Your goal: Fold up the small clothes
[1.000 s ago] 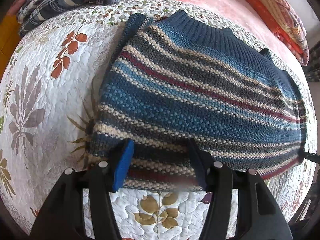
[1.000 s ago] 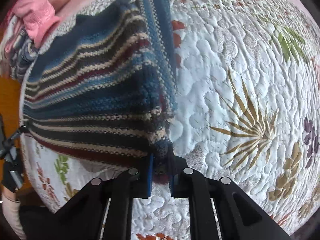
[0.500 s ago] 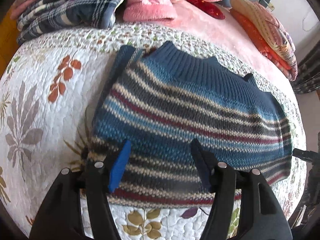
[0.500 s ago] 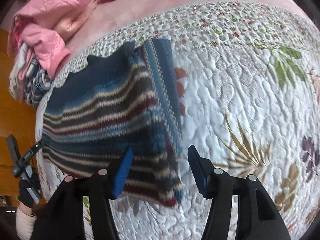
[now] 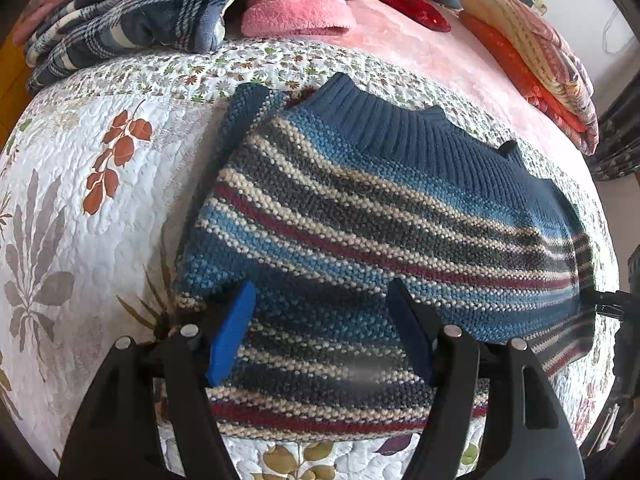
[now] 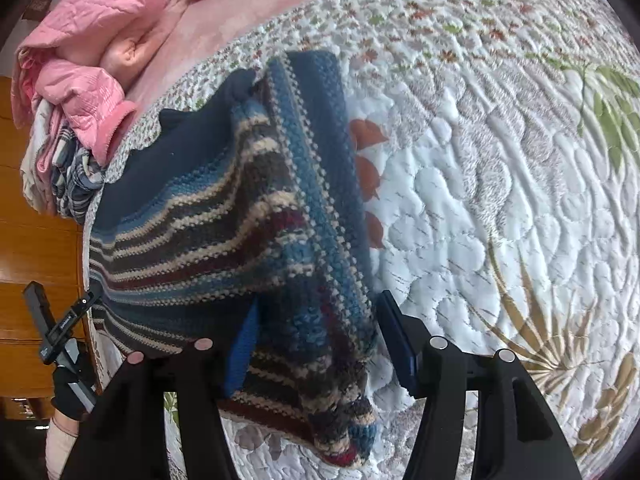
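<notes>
A small striped knit sweater (image 5: pixel 360 232) in blue, grey, cream and maroon lies flat on the white quilted bedspread (image 5: pixel 80 200), its dark blue collar at the far side. My left gripper (image 5: pixel 322 332) hovers open above the sweater's near hem, holding nothing. In the right wrist view the sweater (image 6: pixel 224 220) has one sleeve folded along its right edge, and its corner lies loose below the fingers. My right gripper (image 6: pixel 316 340) is open over that corner, jaws wide apart.
A pile of plaid and pink clothes (image 5: pixel 200 12) sits at the far edge, on a pink blanket (image 5: pixel 420 52). Folded orange and patterned bedding (image 5: pixel 532 52) lies far right. A wooden wall (image 6: pixel 24 240) stands to the left in the right wrist view.
My right gripper let go of the sweater corner and opened wide. Both grippers pulled back and rose, so more of the bed shows. The left gripper stayed open.
</notes>
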